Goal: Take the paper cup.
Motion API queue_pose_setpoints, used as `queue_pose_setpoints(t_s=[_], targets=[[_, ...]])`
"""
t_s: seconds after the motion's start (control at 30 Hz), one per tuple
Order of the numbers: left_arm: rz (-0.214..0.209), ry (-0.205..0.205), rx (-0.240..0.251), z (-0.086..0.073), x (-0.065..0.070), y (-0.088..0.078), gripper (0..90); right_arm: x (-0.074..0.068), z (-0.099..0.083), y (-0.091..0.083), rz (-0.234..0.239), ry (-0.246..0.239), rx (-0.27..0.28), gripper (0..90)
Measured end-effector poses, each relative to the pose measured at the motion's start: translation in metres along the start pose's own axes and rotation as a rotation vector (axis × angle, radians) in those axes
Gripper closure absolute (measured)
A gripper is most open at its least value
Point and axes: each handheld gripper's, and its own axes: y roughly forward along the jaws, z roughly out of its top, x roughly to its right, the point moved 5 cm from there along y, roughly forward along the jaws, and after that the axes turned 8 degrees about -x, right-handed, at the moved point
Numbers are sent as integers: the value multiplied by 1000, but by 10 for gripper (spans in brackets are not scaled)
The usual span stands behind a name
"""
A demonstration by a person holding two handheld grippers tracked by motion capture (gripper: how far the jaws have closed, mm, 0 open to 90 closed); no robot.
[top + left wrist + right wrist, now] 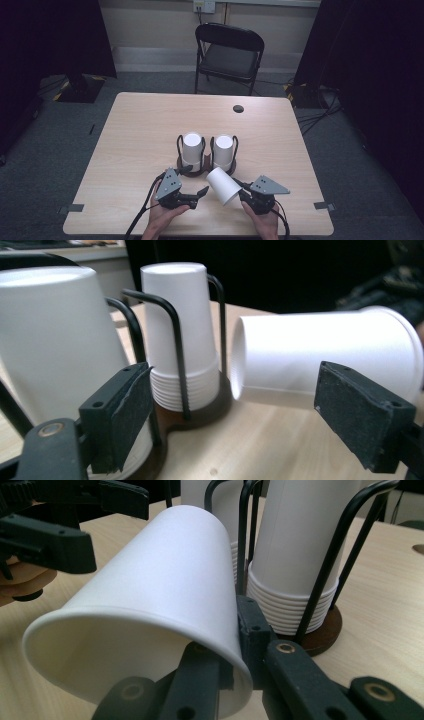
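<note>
White paper cup point(223, 186), tilted above the surface beside the black wire cup holder point(207, 150), is pinched at its rim by the right gripper point(242, 192), while the left gripper point(198, 194) is held open; placement is judged next.

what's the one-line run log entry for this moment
right gripper: jaws shut on rim of white paper cup, cup tilted off the table | left gripper: jaws open, holding nothing | two upside-down white cup stacks in black wire holder
</note>
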Motion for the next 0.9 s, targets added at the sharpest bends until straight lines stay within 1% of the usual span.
queue_pose_setpoints(t_s=[0.1, 0.17, 0.23, 0.27, 0.33, 0.37, 0.43, 0.47, 0.5, 0.6, 0.63, 0.67, 0.7, 0.8, 0.9], targets=[[-6, 4, -21, -3, 1, 2, 160, 1, 2, 1, 13, -2, -36, 876], [-11, 6, -22, -5, 1, 3, 163, 2, 4, 1, 22, -5, -51, 876], [-12, 17, -16, -5, 3, 2, 167, 3, 7, 1, 32, -4, -73, 877], [-14, 27, -13, -4, 4, 2, 169, 4, 7, 1, 38, -2, -80, 877], [-12, 60, -15, -4, 6, 1, 175, 5, 10, 1, 31, -2, -79, 878], [-5, 73, -11, -4, 8, 1, 179, 6, 10, 1, 38, 3, -82, 879], [-5, 96, -10, -2, 10, 1, 180, 6, 11, 2, 50, 5, -102, 880], [-9, 115, -15, -2, 12, 1, 180, 6, 11, 3, 58, 8, -116, 880], [-7, 129, -17, -2, 13, 1, 182, 6, 11, 4, 58, 6, -126, 881], [-34, 143, -22, -1, 19, 2, 180, 5, 13, 4, 73, 1, -156, 881], [-42, 155, -26, -2, 20, 3, 179, 5, 13, 5, 85, 0, -168, 881], [-45, 163, -31, -3, 22, 4, 179, 5, 14, 5, 86, -1, -180, 881], [-40, 179, -43, -4, 23, 4, 178, 6, 15, 5, 96, -1, -194, 881], [-39, 209, -55, -6, 27, 7, 163, 7, 16, 5, 94, -1, -234, 881], [-55, 221, -55, -6, 30, 9, 161, 8, 19, 6, 96, 2, -263, 881]])
